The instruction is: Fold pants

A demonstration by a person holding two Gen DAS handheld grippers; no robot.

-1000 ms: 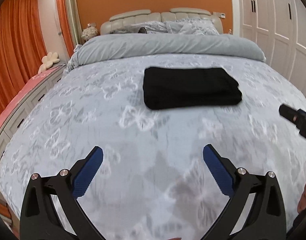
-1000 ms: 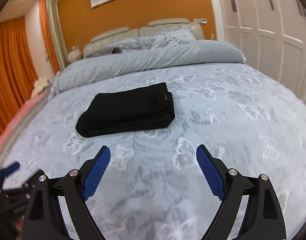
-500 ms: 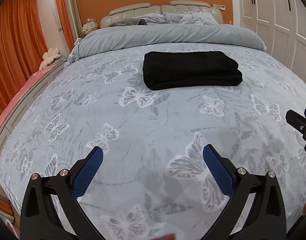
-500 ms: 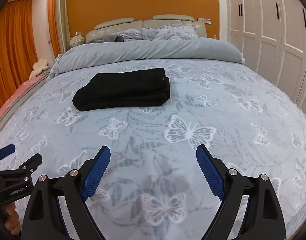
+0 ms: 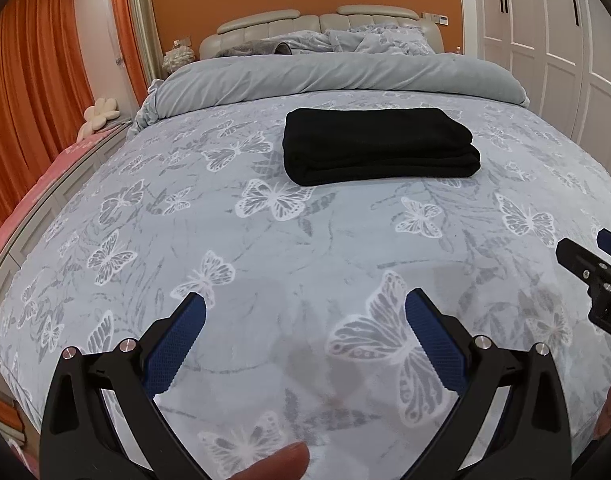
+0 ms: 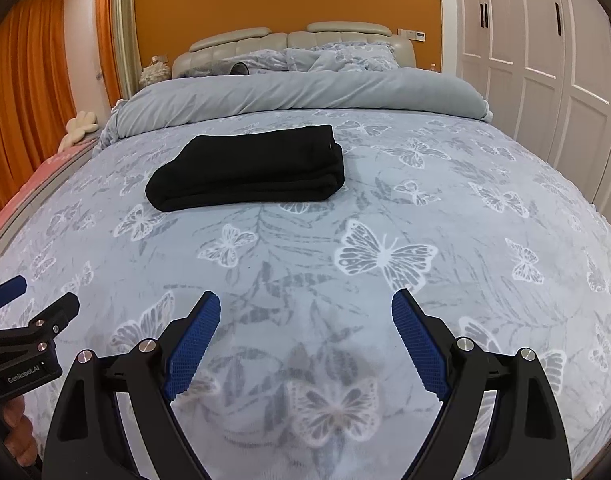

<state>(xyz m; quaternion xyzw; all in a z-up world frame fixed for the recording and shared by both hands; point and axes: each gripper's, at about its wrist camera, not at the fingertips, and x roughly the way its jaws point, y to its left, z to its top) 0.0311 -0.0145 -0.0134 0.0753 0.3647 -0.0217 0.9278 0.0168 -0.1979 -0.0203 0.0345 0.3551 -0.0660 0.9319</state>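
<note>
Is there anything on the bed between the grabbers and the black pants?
Nothing visible: only bare butterfly-print bedspread lies between the folded black pants and the open left gripper and open right gripper.

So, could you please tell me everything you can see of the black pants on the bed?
The black pants are folded into a compact, thick rectangle of several stacked layers, in soft, matte fabric. They lie flat on the butterfly-print bedspread, past mid-bed, just short of the rolled grey duvet. One long, rounded fold edge faces the cameras. Only the bedspread touches them; both open tools, left and right, hang well short of them.
</note>
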